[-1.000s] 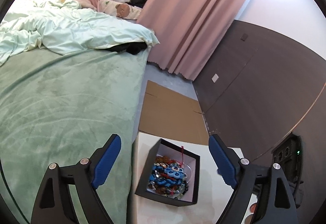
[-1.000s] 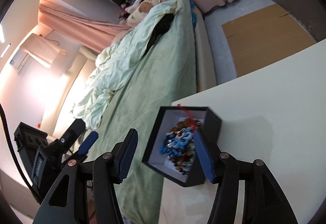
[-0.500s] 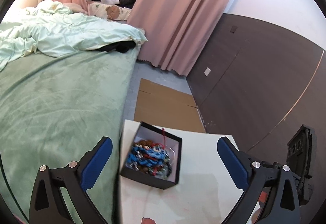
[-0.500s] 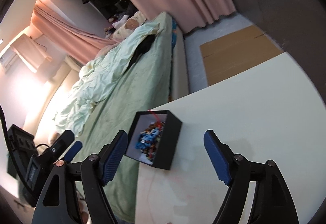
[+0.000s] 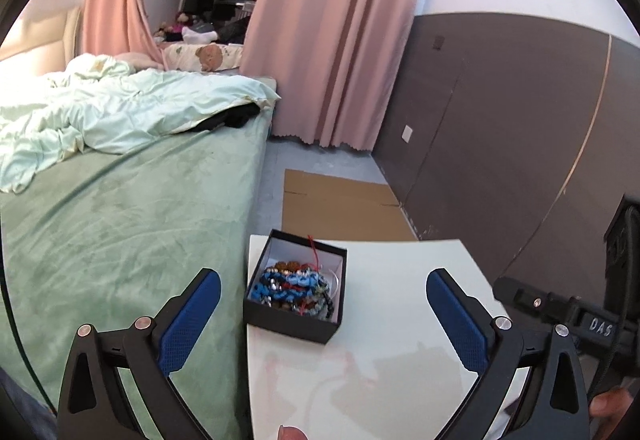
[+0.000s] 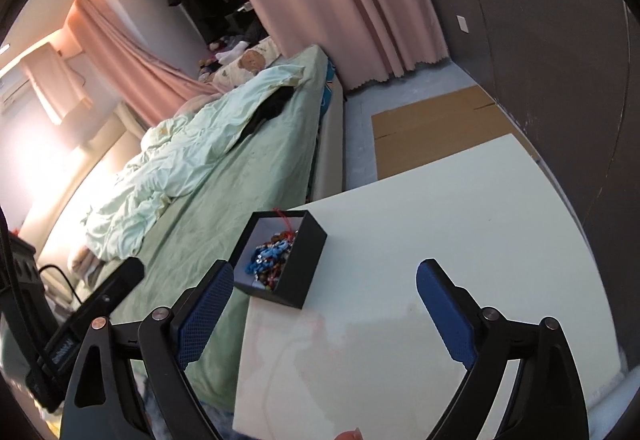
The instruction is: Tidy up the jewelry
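A black open box stands at the far left corner of the white table. Inside it lies a tangle of beaded jewelry, blue, brown and red, with a red cord sticking up. My left gripper is open, pulled back from the box, nothing between its blue pads. My right gripper hangs over the table to the right of the box, its jaws still opening, with nothing between them.
A bed with a green cover and a crumpled pale quilt runs along the table's left edge. Flat cardboard lies on the floor beyond the table. Pink curtains and a dark wall panel stand behind.
Both grippers have drawn back from the box and spread wider. The right one, which had the box between its fingers, now has it off to the left. The box stays on the table corner.
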A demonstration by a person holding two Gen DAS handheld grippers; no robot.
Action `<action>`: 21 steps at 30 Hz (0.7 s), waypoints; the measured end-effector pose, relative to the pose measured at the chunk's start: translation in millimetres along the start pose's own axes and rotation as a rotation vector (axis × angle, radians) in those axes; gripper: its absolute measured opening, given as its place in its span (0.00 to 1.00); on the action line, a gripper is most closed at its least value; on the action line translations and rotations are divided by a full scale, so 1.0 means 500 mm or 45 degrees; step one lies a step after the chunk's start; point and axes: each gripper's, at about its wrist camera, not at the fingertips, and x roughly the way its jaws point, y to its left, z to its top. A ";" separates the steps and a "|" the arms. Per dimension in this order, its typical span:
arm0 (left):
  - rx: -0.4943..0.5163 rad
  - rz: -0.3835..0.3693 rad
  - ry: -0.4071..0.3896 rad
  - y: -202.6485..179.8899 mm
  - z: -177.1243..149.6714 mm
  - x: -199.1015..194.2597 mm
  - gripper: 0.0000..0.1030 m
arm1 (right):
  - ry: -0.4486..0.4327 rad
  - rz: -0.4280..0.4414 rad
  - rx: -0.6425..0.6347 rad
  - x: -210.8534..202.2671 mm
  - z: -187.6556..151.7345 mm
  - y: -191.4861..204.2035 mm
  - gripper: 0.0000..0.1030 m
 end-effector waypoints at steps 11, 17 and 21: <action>0.042 -0.067 -0.014 -0.026 -0.032 -0.056 1.00 | -0.030 -0.036 0.007 -0.083 -0.057 -0.023 0.91; 0.083 -0.066 -0.041 -0.033 -0.042 -0.075 1.00 | -0.045 -0.075 0.037 -0.115 -0.074 -0.042 0.91; 0.112 -0.057 -0.061 -0.034 -0.050 -0.085 1.00 | -0.052 -0.092 0.057 -0.116 -0.072 -0.053 0.91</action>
